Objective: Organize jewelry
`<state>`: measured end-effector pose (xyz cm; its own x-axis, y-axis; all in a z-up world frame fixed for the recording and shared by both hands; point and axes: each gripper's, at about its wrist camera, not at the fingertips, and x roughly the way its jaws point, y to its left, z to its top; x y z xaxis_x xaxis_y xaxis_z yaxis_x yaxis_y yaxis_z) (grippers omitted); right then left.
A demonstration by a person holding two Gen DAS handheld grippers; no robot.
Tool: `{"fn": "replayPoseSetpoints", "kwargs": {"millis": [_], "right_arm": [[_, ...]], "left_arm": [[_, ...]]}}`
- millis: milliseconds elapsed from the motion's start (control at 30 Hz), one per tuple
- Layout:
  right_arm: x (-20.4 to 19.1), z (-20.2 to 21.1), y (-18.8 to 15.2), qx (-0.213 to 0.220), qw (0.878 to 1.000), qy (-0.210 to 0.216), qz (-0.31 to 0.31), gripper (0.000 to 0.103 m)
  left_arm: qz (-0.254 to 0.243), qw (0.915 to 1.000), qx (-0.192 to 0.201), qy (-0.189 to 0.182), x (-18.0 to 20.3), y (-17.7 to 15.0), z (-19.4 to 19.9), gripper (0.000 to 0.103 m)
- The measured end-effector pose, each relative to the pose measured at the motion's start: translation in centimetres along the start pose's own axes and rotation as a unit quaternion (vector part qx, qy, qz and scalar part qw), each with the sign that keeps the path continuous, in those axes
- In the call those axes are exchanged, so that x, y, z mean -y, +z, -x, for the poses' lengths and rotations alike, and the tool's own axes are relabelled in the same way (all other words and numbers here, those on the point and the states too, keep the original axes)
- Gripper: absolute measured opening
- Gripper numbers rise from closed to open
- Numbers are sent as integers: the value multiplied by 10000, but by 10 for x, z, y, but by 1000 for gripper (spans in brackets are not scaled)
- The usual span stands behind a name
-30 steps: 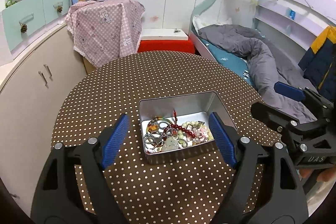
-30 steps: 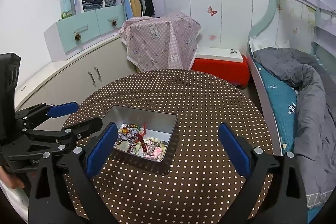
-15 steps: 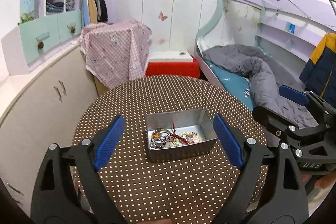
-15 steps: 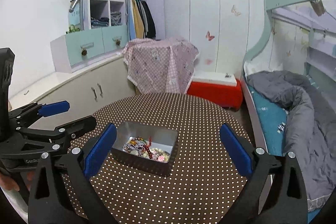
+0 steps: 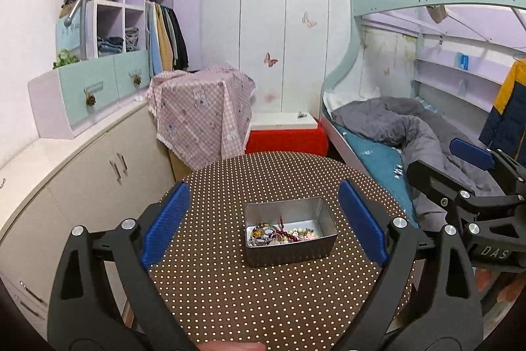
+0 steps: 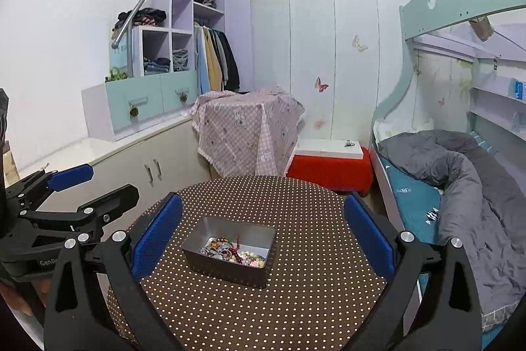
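Note:
A metal tin (image 5: 291, 252) stands on the round brown polka-dot table (image 5: 263, 295). It holds a heap of jewelry (image 5: 279, 233): beads, bracelets and a red strand. The tin (image 6: 230, 272) and jewelry (image 6: 233, 250) also show in the right wrist view. My left gripper (image 5: 263, 221) is open and empty, held back from and above the tin. My right gripper (image 6: 263, 232) is open and empty, also back from the tin. Each gripper shows at the edge of the other's view: the right gripper (image 5: 457, 166), the left gripper (image 6: 95, 186).
A pink checked cloth (image 5: 203, 117) covers furniture behind the table. A red stool with a white top (image 5: 286, 134) stands beside it. A bunk bed with a grey duvet (image 5: 411, 127) is at the right. White cabinets (image 5: 98, 173) run along the left.
Both grippers have drawn back and risen away from the tin, which now looks smaller and farther. Both stay open and empty. The tin has not moved.

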<state>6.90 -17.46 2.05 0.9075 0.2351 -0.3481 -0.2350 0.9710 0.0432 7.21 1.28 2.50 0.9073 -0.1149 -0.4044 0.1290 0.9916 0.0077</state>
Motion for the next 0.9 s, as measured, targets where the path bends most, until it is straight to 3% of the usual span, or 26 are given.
{"fn": "replayPoseSetpoints", "kwargs": {"millis": [900], "right_arm": [[-10,15,-5,112,9999,-55,22,95]], "left_arm": [[9,9999,89,111,1,4,7,90]]}}
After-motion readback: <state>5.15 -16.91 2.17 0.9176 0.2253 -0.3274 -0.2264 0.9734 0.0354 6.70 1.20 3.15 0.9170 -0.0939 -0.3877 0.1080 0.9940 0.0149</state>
